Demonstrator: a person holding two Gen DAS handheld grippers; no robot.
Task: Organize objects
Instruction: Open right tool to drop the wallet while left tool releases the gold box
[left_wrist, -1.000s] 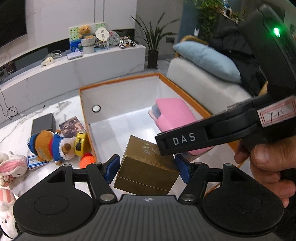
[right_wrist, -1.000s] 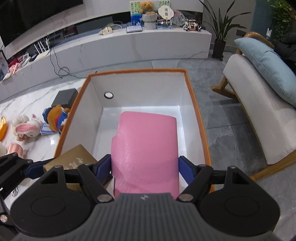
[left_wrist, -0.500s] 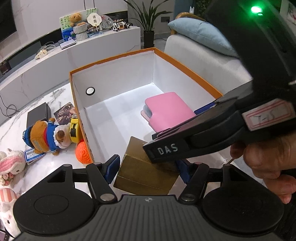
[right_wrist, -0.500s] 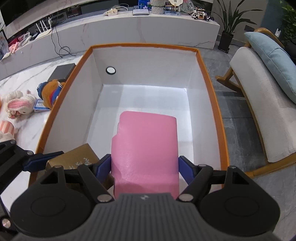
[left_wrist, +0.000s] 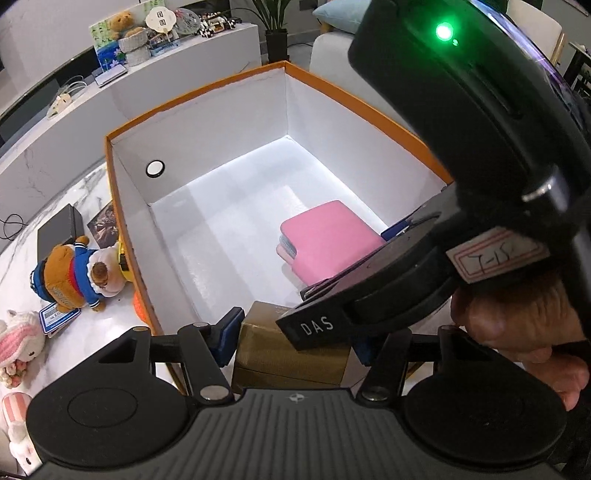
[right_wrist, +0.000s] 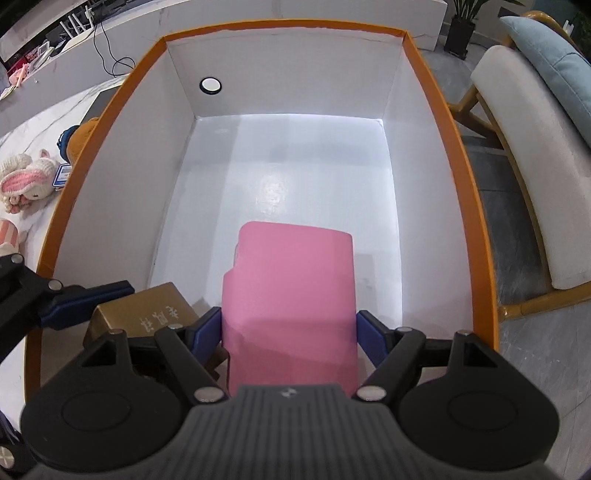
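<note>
A large orange box (left_wrist: 192, 99) with white inner walls lies open below both grippers. My left gripper (left_wrist: 297, 341) has a gold carton (left_wrist: 288, 358) between its blue pads, low at the near left corner inside the box; its jaws are closing and the pads touch the carton's sides. My right gripper (right_wrist: 288, 332) is shut on a pink case (right_wrist: 291, 288), held over the box floor (right_wrist: 280, 166) near the right wall. In the left wrist view the right gripper's body crosses above the carton and hides the right pad. The gold carton (right_wrist: 147, 314) also shows to the left of the pink case (left_wrist: 328, 236).
Left of the box on the marble table lie a teddy bear in blue (left_wrist: 74, 273), a pink-eared bunny plush (left_wrist: 18, 336), a dark flat box (left_wrist: 59, 229) and an orange ball (left_wrist: 139, 302). A white armchair with a blue cushion (right_wrist: 535, 147) stands right of the box. A hand (left_wrist: 517, 325) grips the right gripper.
Both grippers have sunk deeper into the orange box and tipped further down, each keeping its load. The box interior now fills more of both views.
</note>
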